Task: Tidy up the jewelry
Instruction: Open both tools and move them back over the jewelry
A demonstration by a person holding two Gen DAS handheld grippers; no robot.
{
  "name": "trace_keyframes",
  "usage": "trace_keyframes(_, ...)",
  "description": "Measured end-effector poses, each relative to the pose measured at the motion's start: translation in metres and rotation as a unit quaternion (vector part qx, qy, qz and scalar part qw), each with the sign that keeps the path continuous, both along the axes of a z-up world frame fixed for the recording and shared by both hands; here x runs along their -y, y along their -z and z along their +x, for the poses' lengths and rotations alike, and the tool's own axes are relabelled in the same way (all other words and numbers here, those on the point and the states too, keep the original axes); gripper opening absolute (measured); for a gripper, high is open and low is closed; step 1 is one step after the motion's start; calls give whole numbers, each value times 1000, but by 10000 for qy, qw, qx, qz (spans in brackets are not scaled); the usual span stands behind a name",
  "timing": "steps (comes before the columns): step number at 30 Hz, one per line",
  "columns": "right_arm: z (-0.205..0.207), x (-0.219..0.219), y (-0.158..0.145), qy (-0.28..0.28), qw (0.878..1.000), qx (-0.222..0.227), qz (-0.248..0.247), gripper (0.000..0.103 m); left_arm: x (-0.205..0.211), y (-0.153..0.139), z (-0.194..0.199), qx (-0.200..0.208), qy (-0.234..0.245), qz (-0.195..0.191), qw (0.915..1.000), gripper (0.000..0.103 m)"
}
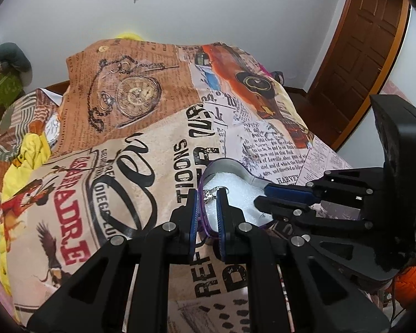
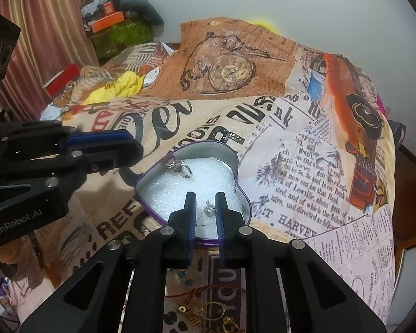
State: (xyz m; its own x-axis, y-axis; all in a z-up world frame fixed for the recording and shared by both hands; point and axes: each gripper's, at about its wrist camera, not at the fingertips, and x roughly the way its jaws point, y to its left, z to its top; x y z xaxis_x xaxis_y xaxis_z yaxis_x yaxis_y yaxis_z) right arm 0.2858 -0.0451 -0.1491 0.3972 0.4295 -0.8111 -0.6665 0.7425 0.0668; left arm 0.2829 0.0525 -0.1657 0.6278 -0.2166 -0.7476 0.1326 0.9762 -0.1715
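Observation:
A heart-shaped purple tin (image 2: 237,163) with white foam lining lies on the printed bedspread; it also shows in the left wrist view (image 1: 222,165). A silver ring (image 2: 180,166) rests at the tin's far left inside. My left gripper (image 1: 206,194) is open, its fingers straddling the tin's rim near a silver piece (image 1: 210,194). My right gripper (image 2: 205,198) is open over the tin's near part, with a small silver piece and thin chain (image 2: 209,208) lying between its fingers. In the left wrist view the right gripper (image 1: 266,194) reaches in from the right.
Loose jewelry lies under my right gripper: gold hoops (image 2: 213,309), a red thread chain (image 2: 208,290) and blue beads (image 2: 184,274). The bedspread (image 2: 291,166) covers the bed. Boxes and clutter (image 2: 116,27) stand at the back left; a wooden door (image 1: 360,55) is at the right.

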Motion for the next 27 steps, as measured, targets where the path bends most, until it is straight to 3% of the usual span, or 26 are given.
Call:
trace_keyframes(11,-21,15,-30,170,9996,214,108,15,-3,-24,-30,95,-166,63,9998,13)
trace_keyframes(14,-29,22,-38,245,9992,286,151,20,-1,-30,-39,119,-187,100,9997,21)
trace_keyframes(18,-41,35,-49,382,9980,439,265,39,6,-37,-54,211,-216,159,9994,32)
trace_keyframes(27,-69,62,-63,660,9954,609,344,39,25,-35,-78,44,-108,181,9998,33)
